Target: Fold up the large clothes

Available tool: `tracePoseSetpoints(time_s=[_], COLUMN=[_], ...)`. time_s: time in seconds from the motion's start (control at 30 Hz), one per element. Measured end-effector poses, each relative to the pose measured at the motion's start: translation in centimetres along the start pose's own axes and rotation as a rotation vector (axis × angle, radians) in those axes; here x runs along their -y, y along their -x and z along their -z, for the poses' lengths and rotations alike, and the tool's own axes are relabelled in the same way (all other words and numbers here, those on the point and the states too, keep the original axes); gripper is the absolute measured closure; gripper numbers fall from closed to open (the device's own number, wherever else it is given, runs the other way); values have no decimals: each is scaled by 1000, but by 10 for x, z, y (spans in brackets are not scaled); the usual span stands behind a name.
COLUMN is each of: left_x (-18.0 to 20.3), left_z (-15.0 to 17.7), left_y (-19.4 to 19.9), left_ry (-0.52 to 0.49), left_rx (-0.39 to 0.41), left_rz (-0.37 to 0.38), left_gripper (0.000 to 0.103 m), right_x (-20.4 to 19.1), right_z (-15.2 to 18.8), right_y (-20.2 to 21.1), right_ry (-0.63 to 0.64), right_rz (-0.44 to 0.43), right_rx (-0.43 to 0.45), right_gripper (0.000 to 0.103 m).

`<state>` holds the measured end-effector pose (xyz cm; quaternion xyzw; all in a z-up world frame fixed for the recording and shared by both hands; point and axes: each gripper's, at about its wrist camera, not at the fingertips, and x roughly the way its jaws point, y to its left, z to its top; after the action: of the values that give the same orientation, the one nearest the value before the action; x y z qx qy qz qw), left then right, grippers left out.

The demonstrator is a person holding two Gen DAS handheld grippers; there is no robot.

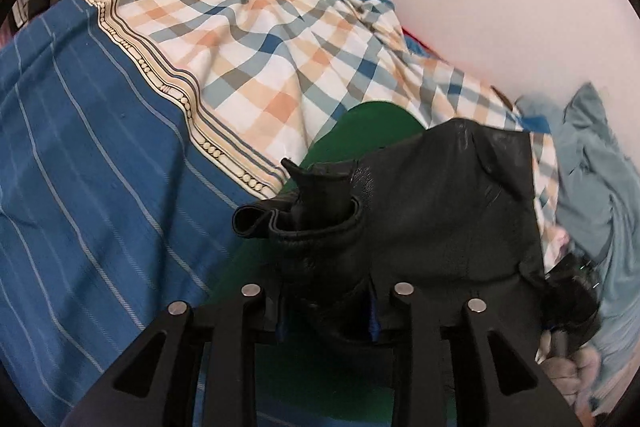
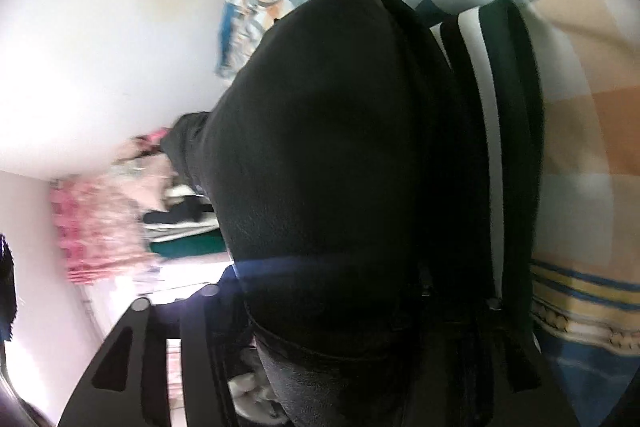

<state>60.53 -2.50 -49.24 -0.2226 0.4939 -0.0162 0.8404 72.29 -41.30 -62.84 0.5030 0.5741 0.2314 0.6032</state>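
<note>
- Over the bed, both grippers are up in the air with a black garment [image 1: 440, 211] strung between them, above the blue striped sheet [image 1: 80, 167] and the checked quilt [image 1: 256, 39].
- Left gripper [image 1: 326, 291]: jaws look pressed together on a thick rolled edge of the black fabric, with a bunched cuff or hem poking out just ahead.
- Right gripper [image 2: 360, 327]: black cloth fills its view and drapes right over the fingers. It appears to be pinching the same garment, but the tips are buried.
- Judgement call: for a clean fold, keep both pinches level, pull the held edge taut, then lay it flat on the green cloth [image 1: 360, 131] below.
- Risk as I read it: that rolled bunch at the left could carry a twist into the fold.
- Hard to make out: the garment's type and full outline, the blurred pale blue clothing [image 1: 592, 179] at the right, and the smeared pink pile [image 2: 96, 227].
</note>
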Motion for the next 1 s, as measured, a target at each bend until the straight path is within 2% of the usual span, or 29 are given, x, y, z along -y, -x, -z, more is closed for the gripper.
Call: tracePoseSetpoints(time_s=[0.07,0.13,0.2,0.23,0.27,0.3,0.33,0.37,0.43,0.47,0.53,0.6,0.8,1.0], left_x=[4,13,25,30,38,46,49,56,62,67,77,83,103,118], left_z=[-5,-8,-6,-5,-2,0,1,5,9,13,23,28,47,66], left_y=[1,5,10,12,17,23,28,40,54,65,91,112,208,321], left_ry=[-38,-98,-171,-197,-242,-289,-313,-350,-390,-417,-474,-503,-558,-576], left_rx=[-27,-34,-38,-35,-21,-7,5,23,30,31,41,37,64,107], left_rz=[-27,-73,-137,-163,-222,-275,-296,-313,-331,-351,-368,-371,-323,-255], left_gripper=[74,72,61,52,16,2,2,2,2,2,2,2,2,2], right_x=[-29,-56,-78,-89,-100,-108,-117,-125,-139,-132,-148,-166,-238,-322], right_z=[13,33,54,67,82,94,114,120,154,160,197,217,315,425], right_y=[1,5,7,7,6,5,4,3,0,21,26,56,97,142], right_ry=[80,169,247,287,322,337,359,365,365,361,337,320,297,356], right_rz=[190,396,577,669,771,837,914,954,1060,1073,1109,1132,1151,1177], right_rx=[33,94,159,195,222,246,280,292,330,341,370,395,496,608], right_gripper=[26,20,15,14,12,11,11,11,10,10,10,9,9,9])
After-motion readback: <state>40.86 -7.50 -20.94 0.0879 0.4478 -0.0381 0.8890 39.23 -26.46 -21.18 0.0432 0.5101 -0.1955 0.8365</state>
